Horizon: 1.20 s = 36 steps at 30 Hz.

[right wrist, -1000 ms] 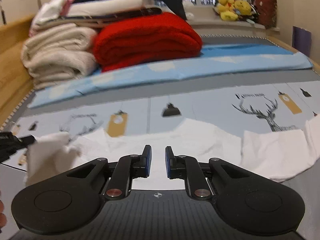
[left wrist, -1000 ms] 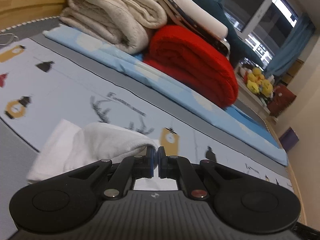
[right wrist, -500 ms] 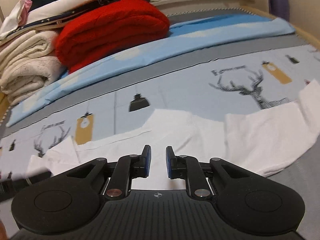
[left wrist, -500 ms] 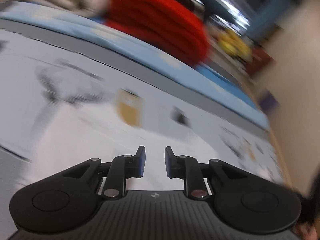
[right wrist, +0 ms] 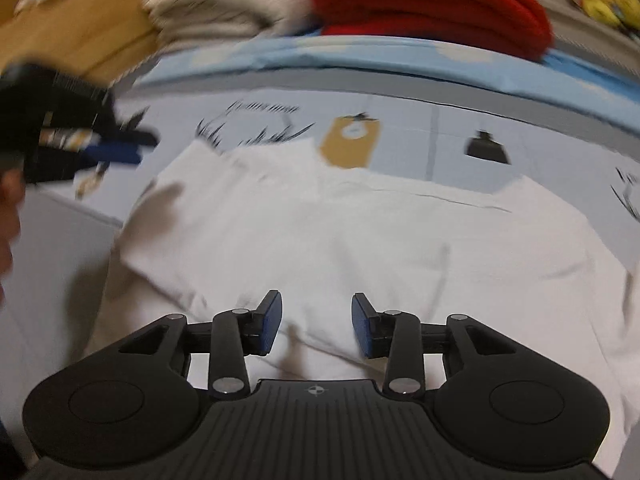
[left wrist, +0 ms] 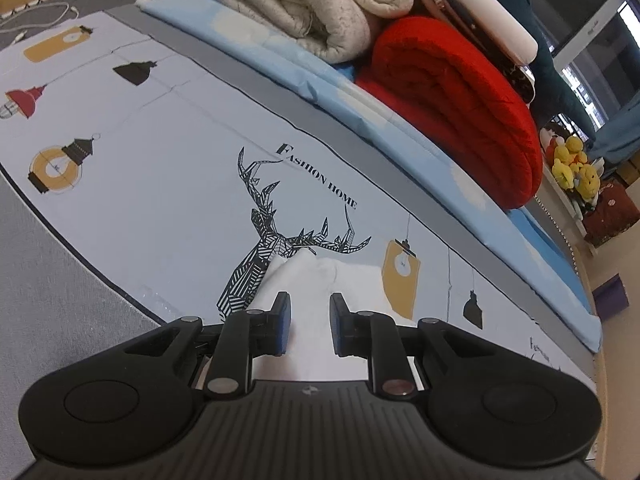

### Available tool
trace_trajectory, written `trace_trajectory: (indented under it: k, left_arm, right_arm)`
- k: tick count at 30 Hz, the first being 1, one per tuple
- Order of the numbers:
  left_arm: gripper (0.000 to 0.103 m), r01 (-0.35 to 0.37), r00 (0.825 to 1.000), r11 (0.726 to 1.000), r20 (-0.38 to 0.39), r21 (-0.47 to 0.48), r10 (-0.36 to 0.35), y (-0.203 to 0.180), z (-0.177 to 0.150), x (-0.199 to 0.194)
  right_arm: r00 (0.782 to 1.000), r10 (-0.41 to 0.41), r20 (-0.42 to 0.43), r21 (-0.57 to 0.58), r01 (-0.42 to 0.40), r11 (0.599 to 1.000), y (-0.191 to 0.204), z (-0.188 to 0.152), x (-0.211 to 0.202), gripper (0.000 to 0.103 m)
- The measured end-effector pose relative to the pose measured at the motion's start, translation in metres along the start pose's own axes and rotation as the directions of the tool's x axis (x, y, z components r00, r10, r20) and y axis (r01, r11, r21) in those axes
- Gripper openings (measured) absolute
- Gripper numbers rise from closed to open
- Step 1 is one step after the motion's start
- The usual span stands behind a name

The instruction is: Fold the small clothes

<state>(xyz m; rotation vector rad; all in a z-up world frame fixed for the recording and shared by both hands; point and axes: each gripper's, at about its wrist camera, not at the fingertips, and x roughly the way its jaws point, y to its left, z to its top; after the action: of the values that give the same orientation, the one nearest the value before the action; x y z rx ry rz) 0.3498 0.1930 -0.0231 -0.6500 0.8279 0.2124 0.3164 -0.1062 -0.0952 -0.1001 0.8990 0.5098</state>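
One white garment (right wrist: 360, 240), flat beneath two grippers: left gripper (left wrist: 310, 322) and right gripper (right wrist: 316, 326), jaws parted, empty.

The right gripper (right wrist: 316, 326) hangs low over a white garment (right wrist: 360, 240), its blue-padded jaws spread apart with nothing between them. The garment lies spread flat on a printed bedsheet (right wrist: 420, 128) with deer and lamp motifs. At the left edge, blurred, the left gripper (right wrist: 120, 148) reaches in near the garment's corner. Behind sit a folded red blanket (right wrist: 432, 0) and a beige one (right wrist: 224, 4).
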Motion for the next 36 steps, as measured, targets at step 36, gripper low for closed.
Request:
trace_trajectory:
  k: [36]
  left_arm:
    - [0.021,0.027,0.997,0.993,-0.069,0.118,-0.019,-0.017,-0.018,0.005]
  right_arm:
    - [0.873,-0.402,0.277,0.644,0.142,0.752,-0.181,-0.026,-0.121,0.006]
